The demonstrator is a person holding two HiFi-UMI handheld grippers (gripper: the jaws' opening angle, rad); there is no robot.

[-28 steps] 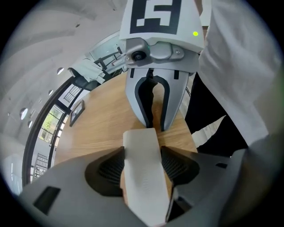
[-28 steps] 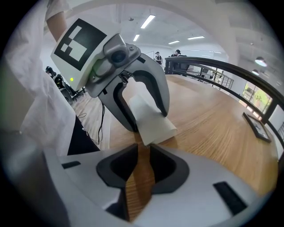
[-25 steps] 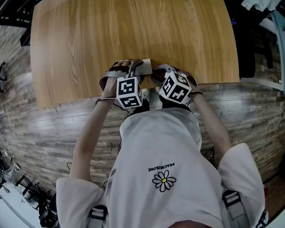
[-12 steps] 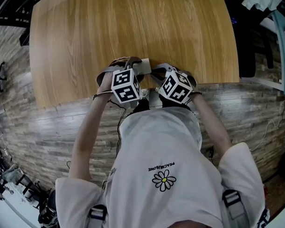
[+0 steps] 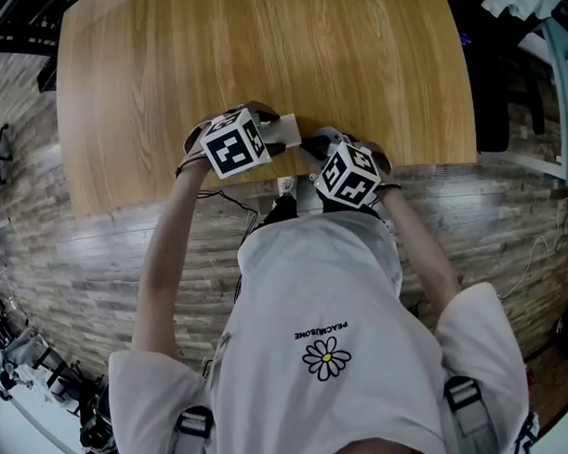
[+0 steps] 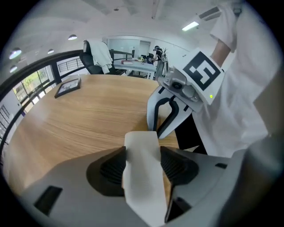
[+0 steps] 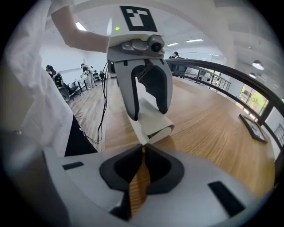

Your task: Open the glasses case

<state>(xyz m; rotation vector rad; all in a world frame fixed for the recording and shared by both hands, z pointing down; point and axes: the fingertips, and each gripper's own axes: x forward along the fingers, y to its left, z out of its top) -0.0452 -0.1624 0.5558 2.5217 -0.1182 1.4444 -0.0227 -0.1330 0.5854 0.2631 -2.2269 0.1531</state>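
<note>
A pale grey glasses case (image 5: 283, 130) lies at the near edge of the wooden table (image 5: 259, 55). My left gripper (image 5: 270, 141) is shut across its body; in the left gripper view both pads press the sides of the case (image 6: 143, 177). My right gripper (image 5: 309, 148) comes at it from the right. Its jaws have just been closing and now pinch the tip of the case's flap (image 7: 153, 126) at the pads' front, as the right gripper view shows. The case's mouth gapes a little below the left gripper's fingers (image 7: 131, 104).
A dark framed object (image 6: 67, 86) lies far out on the table. Cables (image 7: 104, 97) hang past the table's near edge by the person's body. Chairs and desks stand in the room beyond.
The left gripper's marker cube has shifted up and left and rolled with the case held. The right gripper has kept its place.
</note>
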